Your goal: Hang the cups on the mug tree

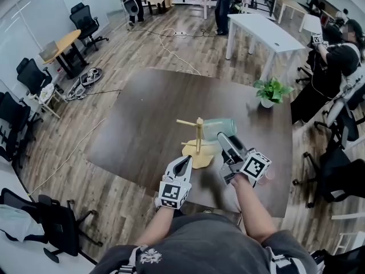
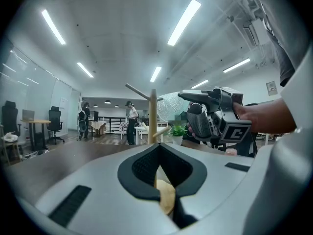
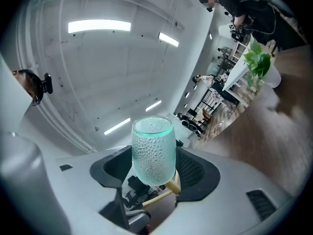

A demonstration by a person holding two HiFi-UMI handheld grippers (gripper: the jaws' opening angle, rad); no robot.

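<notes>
A wooden mug tree point(image 1: 198, 135) stands on a pale yellow base at the near side of the dark table point(image 1: 142, 130). My right gripper point(image 1: 223, 137) is shut on a textured green glass cup point(image 1: 219, 128), holding it on its side just right of the tree's post. In the right gripper view the cup point(image 3: 153, 151) fills the gap between the jaws, and a wooden peg point(image 3: 171, 186) shows under its lower end. My left gripper point(image 1: 184, 161) is shut and empty, low in front of the tree's base. In its own view the post point(image 2: 153, 114) rises ahead, with the cup point(image 2: 168, 105) beside it.
A small potted plant point(image 1: 270, 91) stands at the table's far right. A white table point(image 1: 262, 33) is beyond it. Office chairs point(image 1: 85, 21) line the left side, people stand at the back and at the right, and cables lie on the wooden floor.
</notes>
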